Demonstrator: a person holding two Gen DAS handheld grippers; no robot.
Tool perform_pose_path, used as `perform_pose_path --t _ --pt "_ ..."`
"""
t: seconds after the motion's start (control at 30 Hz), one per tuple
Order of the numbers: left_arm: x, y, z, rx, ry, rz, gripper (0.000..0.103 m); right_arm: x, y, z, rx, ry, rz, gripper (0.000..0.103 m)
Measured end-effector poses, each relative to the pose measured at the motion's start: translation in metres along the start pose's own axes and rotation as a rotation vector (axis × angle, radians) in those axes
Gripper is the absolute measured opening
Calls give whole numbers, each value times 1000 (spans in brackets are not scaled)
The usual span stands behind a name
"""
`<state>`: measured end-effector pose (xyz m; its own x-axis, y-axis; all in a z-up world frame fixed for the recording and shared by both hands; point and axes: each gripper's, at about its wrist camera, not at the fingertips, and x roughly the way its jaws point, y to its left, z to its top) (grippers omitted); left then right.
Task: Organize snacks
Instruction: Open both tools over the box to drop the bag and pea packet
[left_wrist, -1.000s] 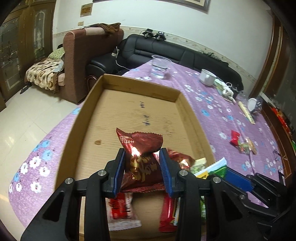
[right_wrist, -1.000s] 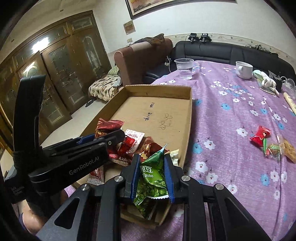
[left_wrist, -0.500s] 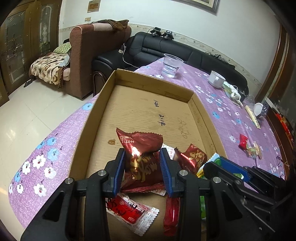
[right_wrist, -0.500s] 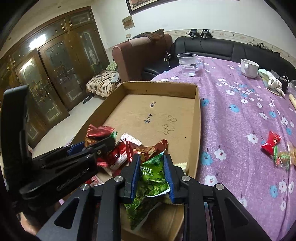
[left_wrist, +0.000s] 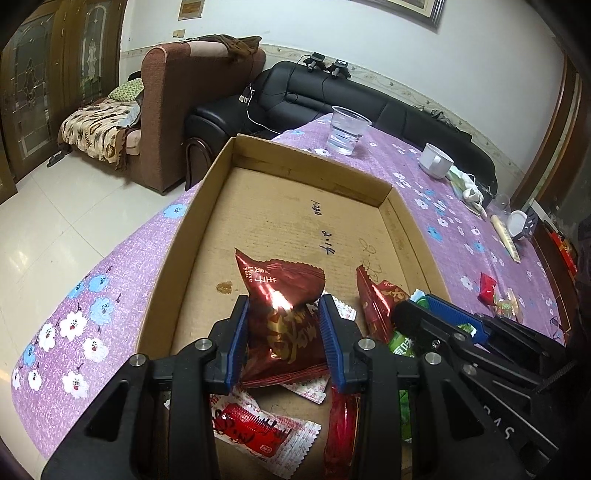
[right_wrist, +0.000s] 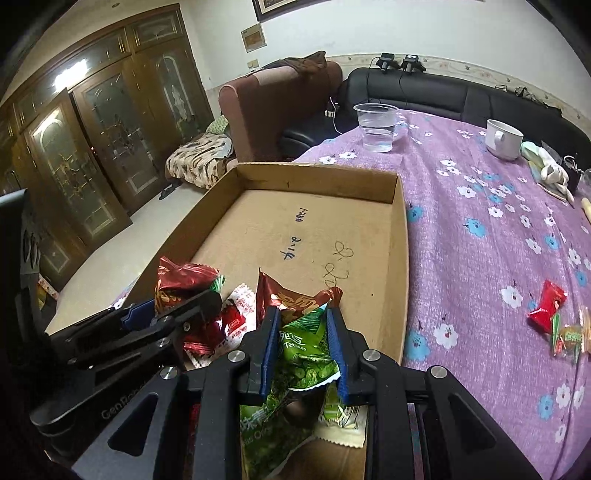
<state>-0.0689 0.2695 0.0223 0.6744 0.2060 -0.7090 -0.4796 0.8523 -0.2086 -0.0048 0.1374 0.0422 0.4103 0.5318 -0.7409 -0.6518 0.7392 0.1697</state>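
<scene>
The cardboard tray (left_wrist: 184, 236) lay on the purple cloth (right_wrist: 480, 236); above its near end the left gripper (left_wrist: 282, 317) pinched a dark red packet (left_wrist: 284, 295); only the right view showed the right gripper (right_wrist: 301, 326) clamping a green packet (right_wrist: 304, 345); loose sweets (right_wrist: 546, 304) lay outside.

1. Purple flowered tablecloth (right_wrist: 480, 258) covers the table.
2. Clear plastic cup (right_wrist: 376, 127), water in it, near the table's far edge.
3. White mug (right_wrist: 503, 139) further right along the same edge, crumpled white cloth (right_wrist: 550, 171) just beside it.
4. Black sofa (left_wrist: 369, 103) behind the table.
5. Brown armchair (left_wrist: 173, 110) left of the sofa, patterned blanket (left_wrist: 99, 129) beside it.
6. Dark wooden cabinet doors (right_wrist: 92, 147) on the left wall.
</scene>
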Motion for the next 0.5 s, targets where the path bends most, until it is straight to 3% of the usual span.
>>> perform_pose_path --t 0.33,0.5 --pt "3 -2 0 0 13 -5 36 -3 -9 3 38 9 33 29" --pt "-1 -2 -1 -10 11 -17 44 -14 -15 7 57 -7 56 42"
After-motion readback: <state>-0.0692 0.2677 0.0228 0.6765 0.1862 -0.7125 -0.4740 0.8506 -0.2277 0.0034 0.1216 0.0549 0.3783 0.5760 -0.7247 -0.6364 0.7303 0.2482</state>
